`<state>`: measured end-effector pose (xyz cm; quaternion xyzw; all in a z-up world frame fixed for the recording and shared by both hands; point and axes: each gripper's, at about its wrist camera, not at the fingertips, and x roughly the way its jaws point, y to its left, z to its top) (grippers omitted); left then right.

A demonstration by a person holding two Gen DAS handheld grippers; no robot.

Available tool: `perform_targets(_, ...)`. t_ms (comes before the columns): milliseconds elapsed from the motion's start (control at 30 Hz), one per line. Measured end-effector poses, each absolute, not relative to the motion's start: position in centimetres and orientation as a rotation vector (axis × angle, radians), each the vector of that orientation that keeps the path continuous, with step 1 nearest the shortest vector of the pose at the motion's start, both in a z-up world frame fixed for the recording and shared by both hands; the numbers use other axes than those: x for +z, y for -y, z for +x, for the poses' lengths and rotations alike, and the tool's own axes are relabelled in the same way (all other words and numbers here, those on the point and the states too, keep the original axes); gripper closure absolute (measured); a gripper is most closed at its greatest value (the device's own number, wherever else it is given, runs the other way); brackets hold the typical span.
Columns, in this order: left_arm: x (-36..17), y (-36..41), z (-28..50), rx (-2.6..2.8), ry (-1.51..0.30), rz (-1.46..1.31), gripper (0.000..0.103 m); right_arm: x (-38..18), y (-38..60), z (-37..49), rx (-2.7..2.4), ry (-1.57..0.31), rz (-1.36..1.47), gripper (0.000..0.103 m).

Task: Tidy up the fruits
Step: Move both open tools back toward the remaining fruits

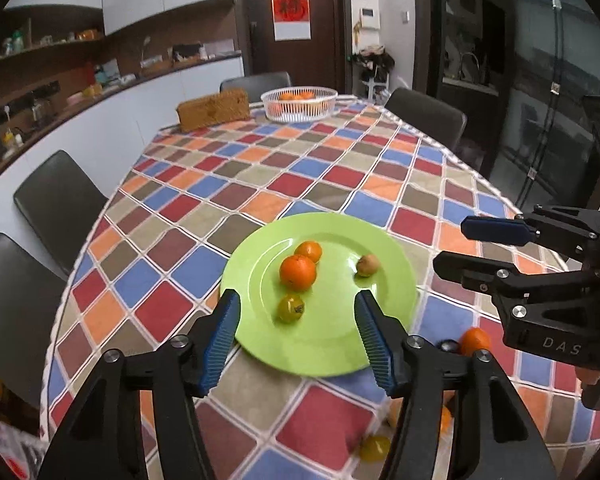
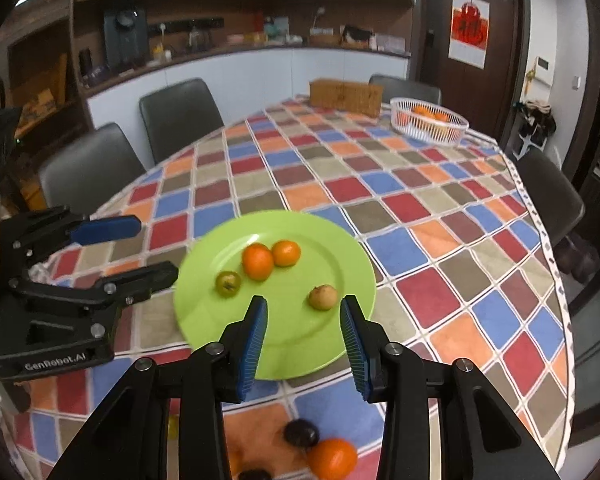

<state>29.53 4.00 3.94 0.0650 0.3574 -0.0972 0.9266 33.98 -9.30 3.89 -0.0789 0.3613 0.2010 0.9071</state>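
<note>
In the left wrist view, dark chairs [image 1: 58,204] are seen at the left edge, drawn up to a bench [image 1: 340,176] covered with a chequered cloth. At lower centre the left gripper [image 1: 296,336] is held above the near rim of a green plate [image 1: 396,280], its jaws released with nothing between them. On the plate, in the middle of the frame, four fruits are laid: a greenish fruit [image 1: 291,309] nearest the jaws, two oranges [image 1: 297,272] touching each other just above it, and a brownish fruit [image 1: 367,265] set apart to the right. The fruits appear to have been gathered there as the sorting spot. At upper centre, a white basket [image 1: 299,104] holding more oranges stands at the far end, beside a woven box [image 1: 213,111]. To the right the right gripper [image 1: 452,248] is seen from the side, and below it a loose orange [image 1: 475,341] lies on the cloth, still off the plate.

In the right wrist view the left gripper [image 2: 156,250] shows at the left edge, the plate [image 2: 340,248] at centre, and the right gripper [image 2: 303,336] at lower centre, jaws parted and empty above the plate's near rim. At the bottom, a dark fruit [image 2: 301,433] and an orange [image 2: 332,458] wait on the cloth, judged to be the next candidates.
</note>
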Motion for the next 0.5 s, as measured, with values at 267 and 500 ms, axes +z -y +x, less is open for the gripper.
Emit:
perform_targets(267,5.9,-3.8,23.5,-0.197,-0.653,0.14,0.035,6.2,10.2,28.2,0.403,-0.642,-0.103,0.051)
perform_targets(500,5.7,-3.6,19.4,-0.18,-0.608,0.144,0.032,6.1,10.8,24.1,0.389,-0.606,-0.076,0.046)
